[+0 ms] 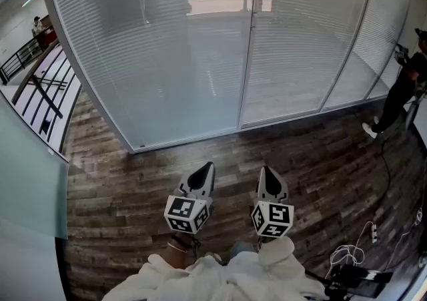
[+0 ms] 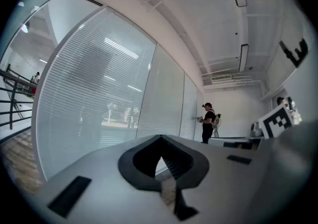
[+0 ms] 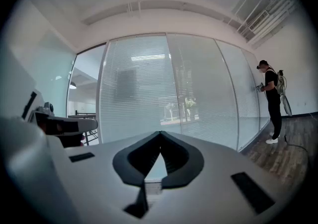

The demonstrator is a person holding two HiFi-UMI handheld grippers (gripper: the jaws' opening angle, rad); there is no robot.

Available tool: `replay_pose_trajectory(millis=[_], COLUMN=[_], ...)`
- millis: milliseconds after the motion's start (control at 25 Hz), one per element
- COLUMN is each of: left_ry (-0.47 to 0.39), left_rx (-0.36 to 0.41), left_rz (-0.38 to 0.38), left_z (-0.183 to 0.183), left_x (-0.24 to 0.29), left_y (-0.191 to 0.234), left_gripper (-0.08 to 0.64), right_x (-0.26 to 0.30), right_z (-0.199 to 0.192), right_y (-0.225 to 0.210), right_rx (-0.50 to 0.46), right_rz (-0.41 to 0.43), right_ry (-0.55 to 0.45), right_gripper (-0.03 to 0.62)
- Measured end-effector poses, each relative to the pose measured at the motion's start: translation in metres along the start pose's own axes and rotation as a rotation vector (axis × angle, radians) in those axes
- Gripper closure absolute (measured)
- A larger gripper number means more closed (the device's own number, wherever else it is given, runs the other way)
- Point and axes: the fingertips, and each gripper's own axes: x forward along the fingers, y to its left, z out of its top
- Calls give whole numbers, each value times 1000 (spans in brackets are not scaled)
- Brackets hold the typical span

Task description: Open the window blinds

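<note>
Dark wood-plank floor [image 1: 113, 186] lies underfoot. Over it, side by side and level, the left claw [image 1: 207, 167] and right claw [image 1: 265, 171] each have their tips pinched together on nothing. Well ahead, the window blinds [image 1: 180, 66] hang fully lowered across the wall; a person [image 1: 400, 89] stands at the far right.

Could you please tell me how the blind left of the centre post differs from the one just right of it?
The left blind is wider than the right blind. The left blind looks darker and greyer, the right blind paler. Both are lowered with slats shut, letting the street outside show only faintly.
</note>
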Motion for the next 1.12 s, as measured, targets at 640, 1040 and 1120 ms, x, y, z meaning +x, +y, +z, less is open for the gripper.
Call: replay_pose_trajectory(millis=[640,1040,1120], left_ry=[32,0,-4], left_rx=[16,37,34], left_rz=[49,148,146], left_z=[12,52,58], left_x=[239,385,412], left_y=[84,160,177], left_gripper=[561,561,561], right_x=[247,429,460], right_z=[36,85,90], right_y=[-100,-159,-161], right_rx=[22,22,21], right_rz=[6,79,80], right_ry=[-20,-57,-62], right_gripper=[581,581,581])
